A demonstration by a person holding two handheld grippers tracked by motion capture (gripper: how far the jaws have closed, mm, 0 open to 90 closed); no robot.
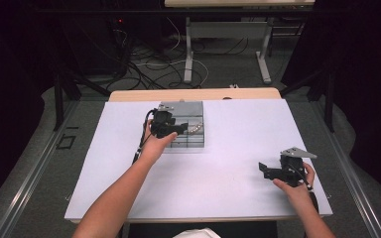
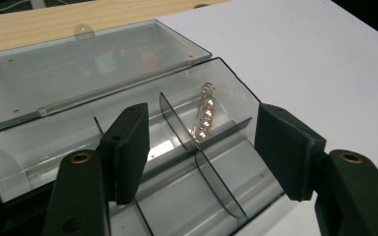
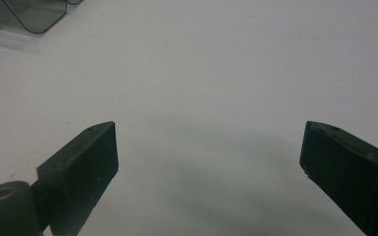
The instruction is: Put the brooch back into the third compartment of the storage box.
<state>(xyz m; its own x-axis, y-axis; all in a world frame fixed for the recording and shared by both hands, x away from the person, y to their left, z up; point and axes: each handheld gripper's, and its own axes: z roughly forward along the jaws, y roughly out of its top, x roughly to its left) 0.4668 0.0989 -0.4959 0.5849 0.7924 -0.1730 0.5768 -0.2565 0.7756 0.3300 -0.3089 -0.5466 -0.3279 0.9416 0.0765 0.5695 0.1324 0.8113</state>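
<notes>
A clear grey plastic compartment box (image 1: 194, 143) (image 2: 24, 162) lies open at the far middle of the white table, its lid (image 2: 78, 69) folded back flat. A gold clip with several pearl-like beads (image 2: 204, 115) (image 1: 194, 130) rests in a far right compartment, leaning on a divider. My left gripper (image 1: 177, 130) (image 2: 202, 152) hovers over the box, jaws apart with nothing between them; the clip lies beyond the pads. My right gripper (image 1: 263, 169) (image 3: 209, 157) sits low over bare table at the right, jaws wide and empty.
A wooden strip (image 1: 193, 94) runs along the table's far edge. Behind it stand desk legs (image 1: 188, 54) and tangled cables (image 1: 149, 69) on the floor. A corner of the box (image 3: 24, 17) appears top left in the right gripper view.
</notes>
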